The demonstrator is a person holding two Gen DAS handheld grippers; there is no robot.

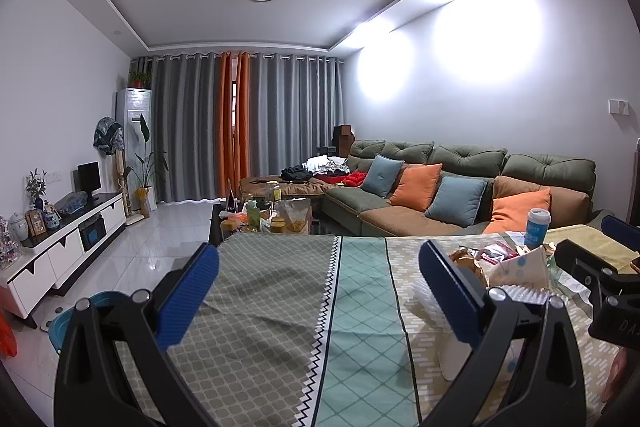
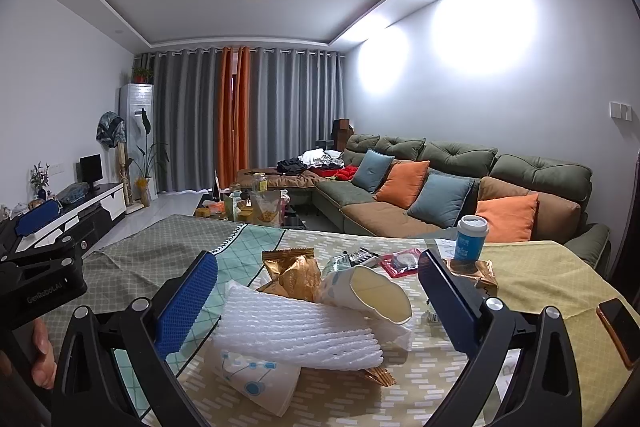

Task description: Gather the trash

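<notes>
A heap of trash lies on the patterned tablecloth [image 2: 160, 251]: a white foam fruit net [image 2: 296, 335], a tipped paper cup [image 2: 372, 291], another paper cup [image 2: 256, 383] on its side under the net, a gold snack wrapper [image 2: 296, 271] and a red packet [image 2: 404, 261]. My right gripper [image 2: 318, 291] hovers open just above the heap, the net and cup between its fingers but untouched. My left gripper [image 1: 320, 279] is open over bare cloth left of the heap, whose gold wrapper [image 1: 470, 261] and cup [image 1: 520, 271] show past its right finger.
A blue-and-white lidded cup [image 2: 472, 239] stands at the table's far right. A phone [image 2: 620, 327] lies near the right edge. Behind are a green sofa [image 2: 440, 187], a cluttered coffee table [image 2: 248, 203] and a TV cabinet [image 1: 72, 243]. A blue bin [image 1: 76, 319] sits on the floor at left.
</notes>
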